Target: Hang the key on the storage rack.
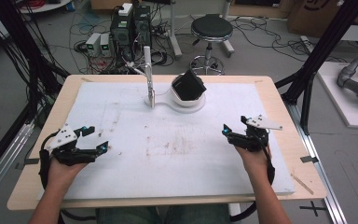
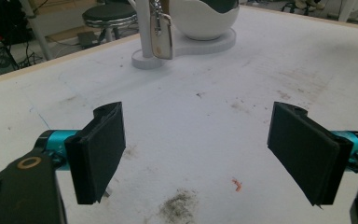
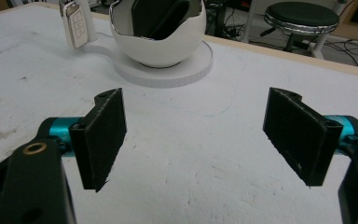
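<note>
Both grippers, left (image 1: 93, 139) & right (image 1: 235, 127), are held jaws spread, empty, near tabletop (image 1: 279, 100) front edge; key fob (image 3: 76, 22) hung on stand (image 1: 148, 74) by far edge could be knocked w/ bowl (image 3: 161, 46) alongside

- The left gripper (image 1: 96, 138) sits near the left edge of the white foam mat (image 1: 135, 172), held in the person's left hand (image 1: 63, 169), its jaws spread wide with nothing between them.
- The right gripper (image 1: 233, 125) sits near the mat's right edge, held in the right hand (image 1: 256, 158), jaws likewise spread wide and empty.
- Both forearms come in over the mat's near edge.
</note>
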Demonstrator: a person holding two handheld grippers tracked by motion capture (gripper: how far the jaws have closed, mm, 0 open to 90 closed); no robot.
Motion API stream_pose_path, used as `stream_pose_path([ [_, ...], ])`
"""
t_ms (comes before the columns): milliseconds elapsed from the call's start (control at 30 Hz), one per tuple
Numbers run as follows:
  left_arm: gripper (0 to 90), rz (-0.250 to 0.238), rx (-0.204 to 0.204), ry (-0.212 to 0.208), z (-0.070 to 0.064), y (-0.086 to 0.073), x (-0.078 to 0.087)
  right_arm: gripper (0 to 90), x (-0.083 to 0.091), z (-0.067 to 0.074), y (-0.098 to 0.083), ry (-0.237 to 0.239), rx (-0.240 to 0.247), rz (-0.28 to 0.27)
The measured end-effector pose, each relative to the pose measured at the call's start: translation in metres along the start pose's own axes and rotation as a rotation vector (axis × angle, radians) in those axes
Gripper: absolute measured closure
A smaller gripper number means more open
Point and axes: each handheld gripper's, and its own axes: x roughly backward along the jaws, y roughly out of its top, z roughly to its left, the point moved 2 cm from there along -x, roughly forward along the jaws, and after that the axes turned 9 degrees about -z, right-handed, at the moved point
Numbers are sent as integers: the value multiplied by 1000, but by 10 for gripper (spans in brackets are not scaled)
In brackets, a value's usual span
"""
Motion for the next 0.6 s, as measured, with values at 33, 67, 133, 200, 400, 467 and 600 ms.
stream_pose_path([
  [33, 192, 1, -1, 1, 0, 0, 0, 218, 0, 0, 0, 0, -2, -1],
  [67, 192, 1, -1, 1, 0, 0, 0, 218, 0, 0, 0, 1, 0, -2],
  [133, 192, 3, -1, 2, 1, 0, 0, 218, -1, 1, 0, 4, 3, -1],
  [200, 192, 2, 2, 2, 0, 0, 0, 218, -1, 1, 0, 2, 5, 2],
  [400, 192, 0, 0, 2, 1, 0, 0, 218, -1, 0, 1, -1, 1, -2],
  [467, 192, 1, 1, 4, 1, 0, 1, 218, -1, -1, 1, -1, 5, -2],
  [600, 192, 0, 4, 3, 2, 0, 0, 218, -1, -2, 0, -5, 2, -1],
])
